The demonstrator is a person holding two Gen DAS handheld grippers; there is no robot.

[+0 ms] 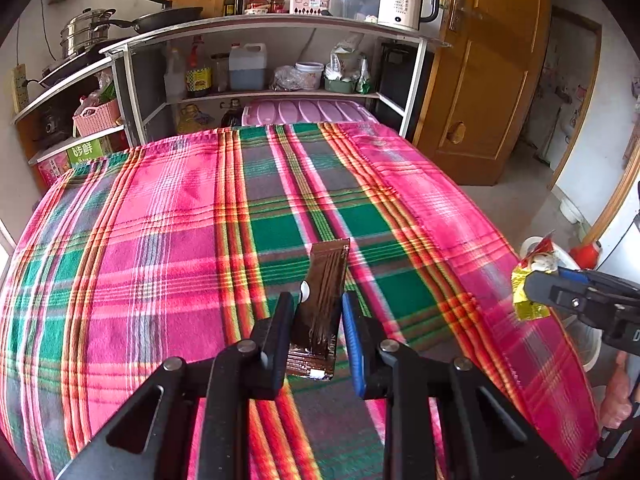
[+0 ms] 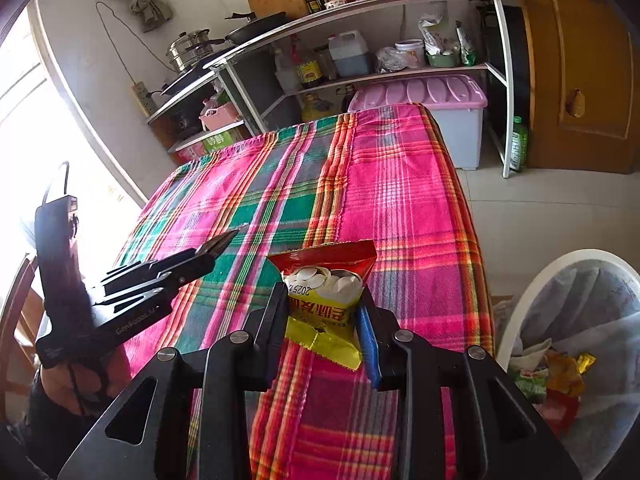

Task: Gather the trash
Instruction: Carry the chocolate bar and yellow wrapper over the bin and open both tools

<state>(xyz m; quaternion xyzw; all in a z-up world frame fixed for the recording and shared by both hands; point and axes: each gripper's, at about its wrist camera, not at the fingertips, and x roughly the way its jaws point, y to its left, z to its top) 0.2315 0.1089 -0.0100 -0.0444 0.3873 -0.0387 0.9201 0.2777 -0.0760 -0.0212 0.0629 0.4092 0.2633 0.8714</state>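
My left gripper (image 1: 318, 300) is shut on a brown wrapper (image 1: 322, 304) and holds it over the plaid tablecloth (image 1: 180, 208). My right gripper (image 2: 322, 294) is shut on a red and yellow snack packet (image 2: 326, 308), above the table's right part. That packet also shows in the left wrist view (image 1: 530, 280), off the table's right edge with the right gripper (image 1: 532, 288). The left gripper also shows in the right wrist view (image 2: 230, 238), with the wrapper edge-on. A white bin (image 2: 576, 344) lined with a bag holds several wrappers, on the floor at the right.
A metal shelf unit (image 1: 272, 24) with a kettle, pans and bottles stands behind the table. A pink-lidded storage box (image 2: 440, 100) sits under it. A wooden door (image 1: 492, 60) is at the right. A chair (image 2: 16, 312) stands at the left.
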